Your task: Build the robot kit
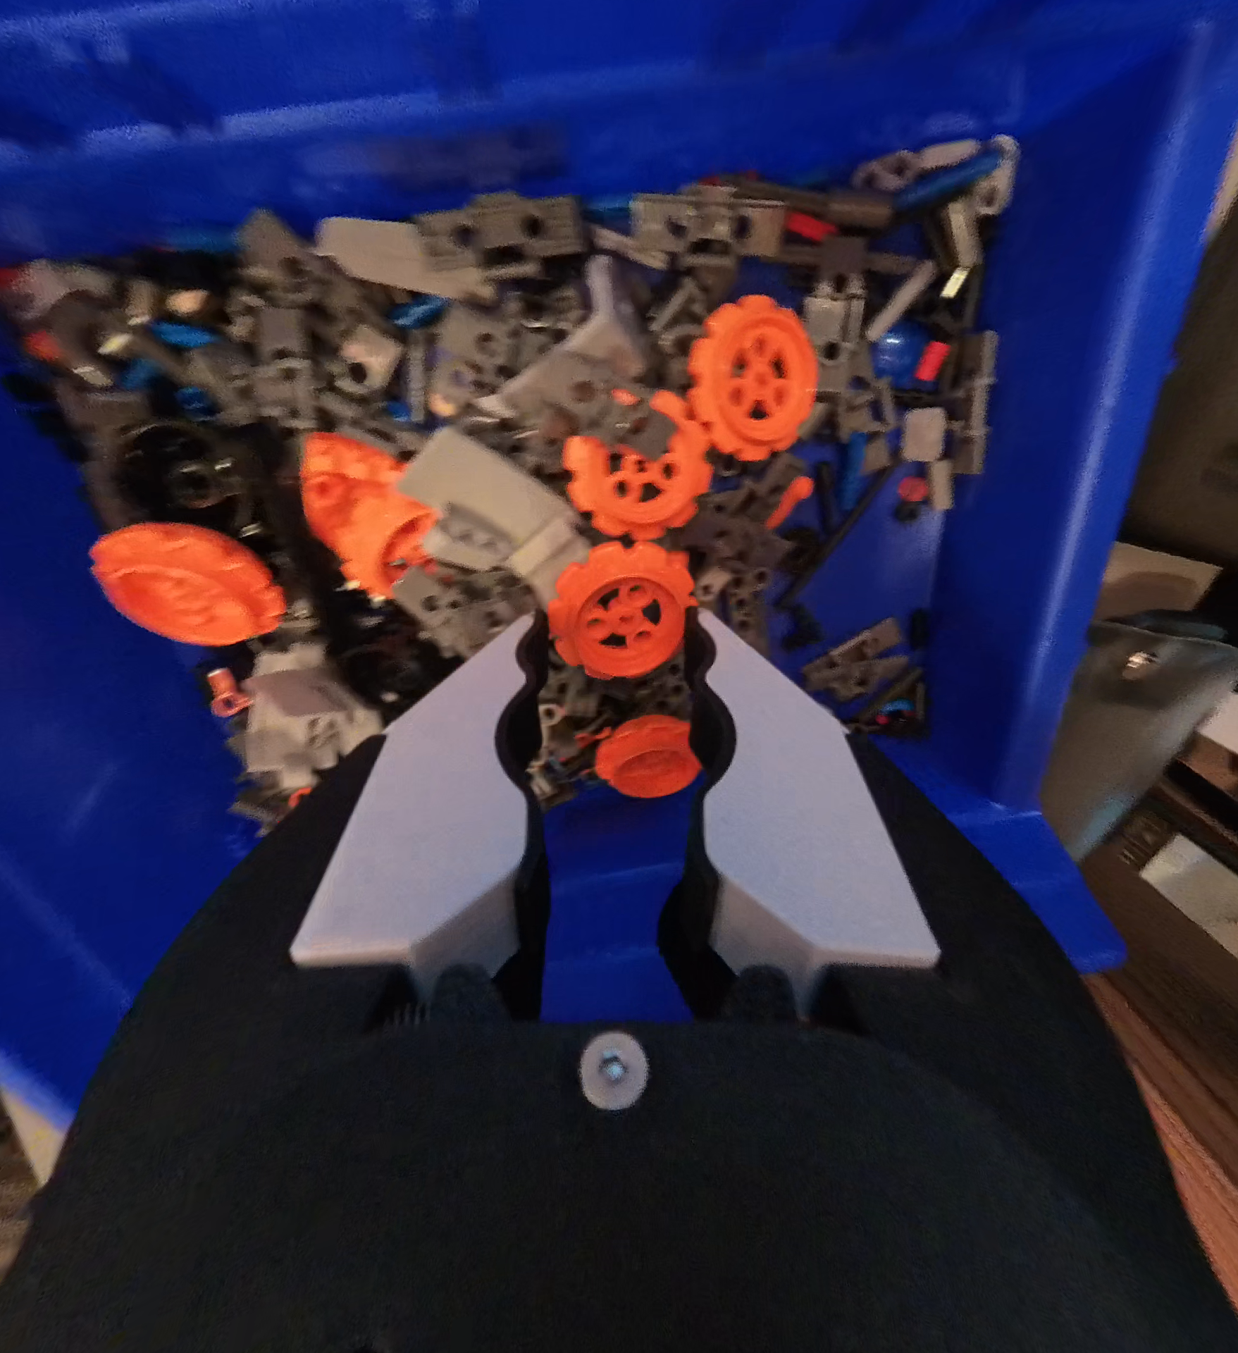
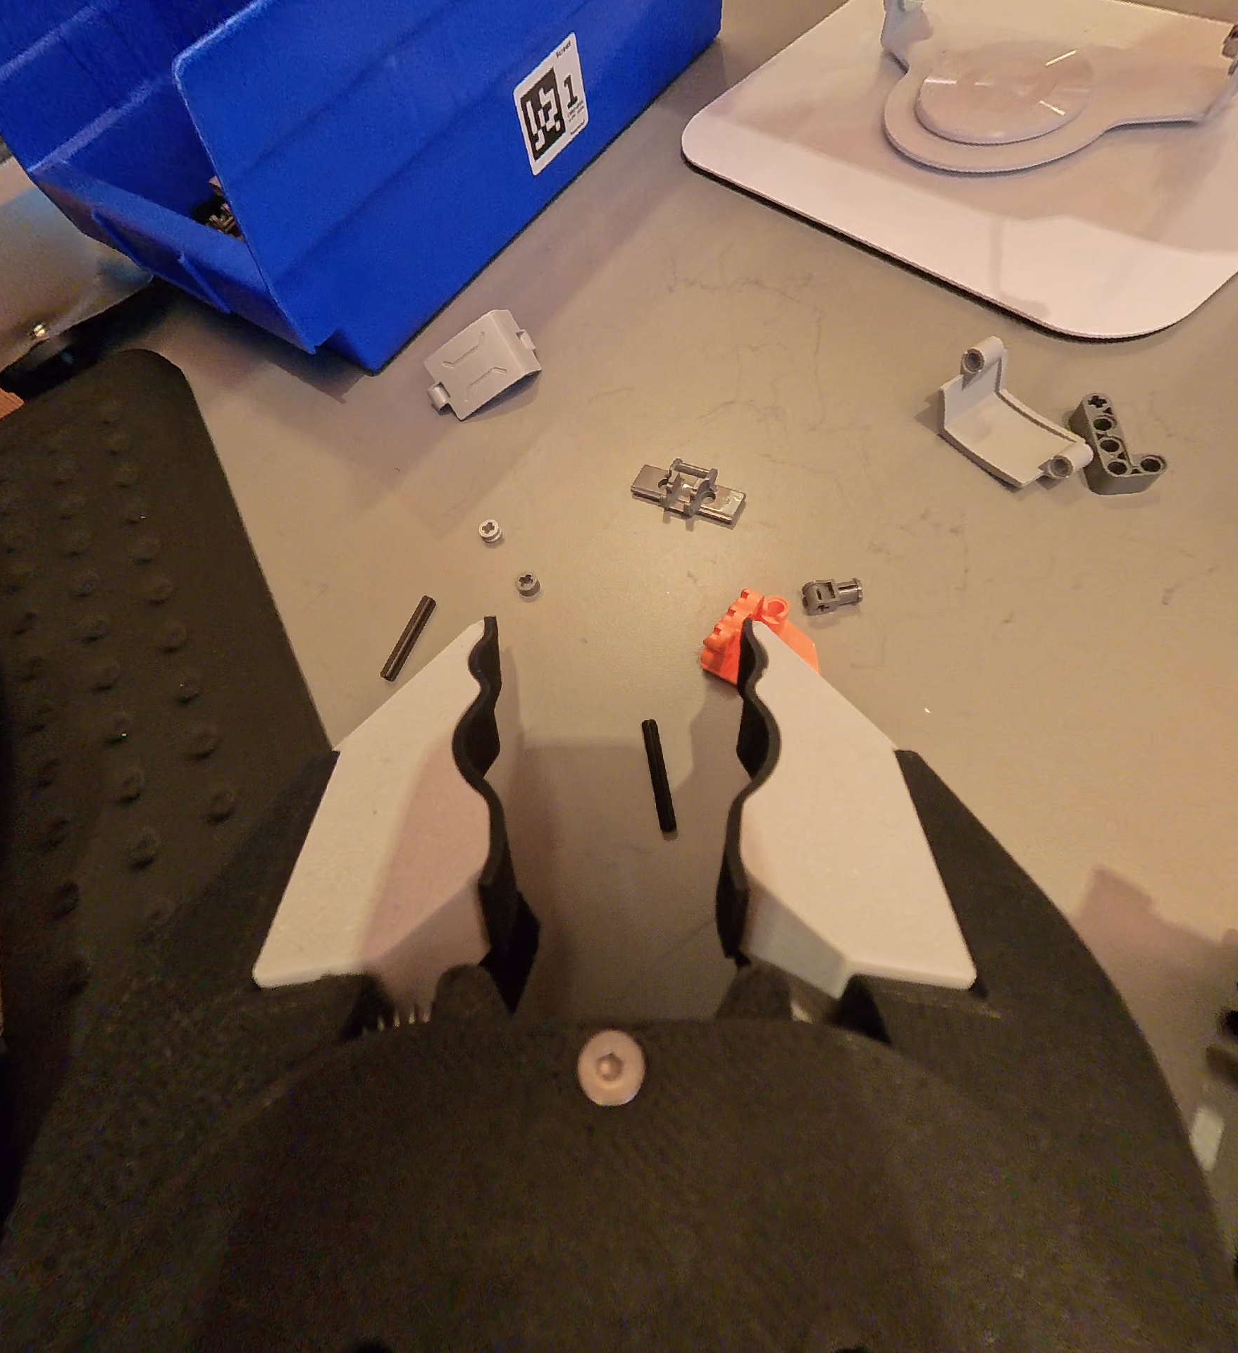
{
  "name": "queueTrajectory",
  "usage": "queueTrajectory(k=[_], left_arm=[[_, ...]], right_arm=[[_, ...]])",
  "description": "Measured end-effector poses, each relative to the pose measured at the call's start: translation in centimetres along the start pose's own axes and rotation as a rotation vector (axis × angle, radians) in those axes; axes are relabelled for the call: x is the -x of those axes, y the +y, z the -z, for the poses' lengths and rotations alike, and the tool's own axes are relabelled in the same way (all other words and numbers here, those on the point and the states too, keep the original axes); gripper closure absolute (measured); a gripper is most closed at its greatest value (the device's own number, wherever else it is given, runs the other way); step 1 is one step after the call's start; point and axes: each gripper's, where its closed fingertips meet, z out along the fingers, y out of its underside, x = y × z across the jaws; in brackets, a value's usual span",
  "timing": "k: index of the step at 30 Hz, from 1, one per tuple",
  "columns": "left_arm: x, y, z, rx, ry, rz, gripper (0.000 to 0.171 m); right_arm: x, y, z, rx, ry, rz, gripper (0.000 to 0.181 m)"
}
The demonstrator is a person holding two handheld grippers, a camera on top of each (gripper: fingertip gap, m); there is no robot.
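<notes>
grey tabletop (image 2: 674,351); right gripper (image 2: 619,637) agape (ribbed pads) over black axle (image 2: 659,776)

Orange toothed wheel (image 1: 621,610) (flat on parts) between left gripper (image 1: 616,630) fingers.

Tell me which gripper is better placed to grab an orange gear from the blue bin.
Left. The left gripper is over the blue bin, jaws open either side of an orange gear. The right gripper is out over the table, jaws open around a black axle.
</notes>
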Motion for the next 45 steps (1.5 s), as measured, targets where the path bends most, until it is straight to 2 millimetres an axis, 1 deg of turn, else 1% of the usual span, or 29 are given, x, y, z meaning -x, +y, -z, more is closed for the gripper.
queueTrajectory(k=[3,4,6,8,11,13,16,19,20,23,26,30,32,36,37,38,39,41,45], left_arm=[[2.3,-0.3,0.8,-0.031,-0.069,0.046,0.137],[2.6,-0.4,0.8,-0.042,-0.064,0.06,0.137],[3.7,0.1,0.6,-0.021,-0.1,0.085,0.136],[3.4,0.0,0.5,-0.03,-0.069,0.098,0.131],[2.9,0.0,0.9,-0.034,-0.073,0.089,0.13],[1.8,-0.3,1.3,-0.049,-0.043,0.064,0.133],[-1.0,-0.3,1.2,-0.027,0.042,0.005,0.14],[-3.0,0.2,0.5,0.015,0.121,-0.006,0.153],[-3.9,0.2,0.1,0.013,0.156,-0.011,0.155],[-5.3,0.4,-1.0,0.029,0.193,-0.031,0.155],[-6.8,-0.9,-1.8,-0.014,0.238,-0.05,0.156],[-7.7,-2.3,-3.0,-0.054,0.234,-0.089,0.152],[-7.8,-2.9,-3.4,-0.074,0.217,-0.093,0.15],[-8.2,-3.3,-4.4,-0.064,0.225,-0.077,0.15],[-7.9,-3.4,-4.7,-0.059,0.202,-0.077,0.152],[-7.6,-3.5,-4.9,-0.059,0.176,-0.073,0.161],[-7.6,-3.8,-4.9,-0.067,0.174,-0.063,0.162],[-6.1,-4.0,-5.0,-0.076,0.11,-0.013,0.164],[-4.1,-3.7,-4.8,-0.095,0.053,0.071,0.171]], right_arm=[[0.0,0.0,0.0,0.001,0.0,0.001,0.118],[0.0,0.0,0.0,0.0,0.0,0.001,0.118],[0.0,0.0,0.0,0.0,0.0,0.001,0.118],[0.0,0.0,0.0,0.0,0.0,0.0,0.118],[0.0,0.0,0.0,-0.001,-0.001,-0.001,0.118],[0.0,0.0,0.0,-0.001,0.0,0.0,0.118],[0.0,0.0,0.0,-0.001,-0.002,-0.002,0.118],[0.0,0.0,0.0,0.0,-0.003,-0.002,0.118],[0.0,0.0,0.0,0.0,-0.002,-0.001,0.118],[0.0,0.1,-0.1,0.004,0.0,0.0,0.118],[0.0,0.1,-0.1,0.005,-0.002,-0.002,0.118],[0.0,0.1,-0.1,0.004,-0.003,0.0,0.118],[0.0,0.1,-0.1,0.003,-0.002,0.001,0.118],[0.0,0.0,0.0,-0.002,-0.001,0.002,0.118],[0.0,0.0,0.0,-0.003,0.0,0.003,0.118],[0.0,0.0,0.0,-0.004,0.0,0.003,0.118],[0.0,0.0,0.0,-0.005,0.001,0.003,0.118],[0.0,-0.1,0.0,-0.007,0.001,0.004,0.118],[0.0,-0.1,0.0,-0.009,0.001,0.004,0.118]])
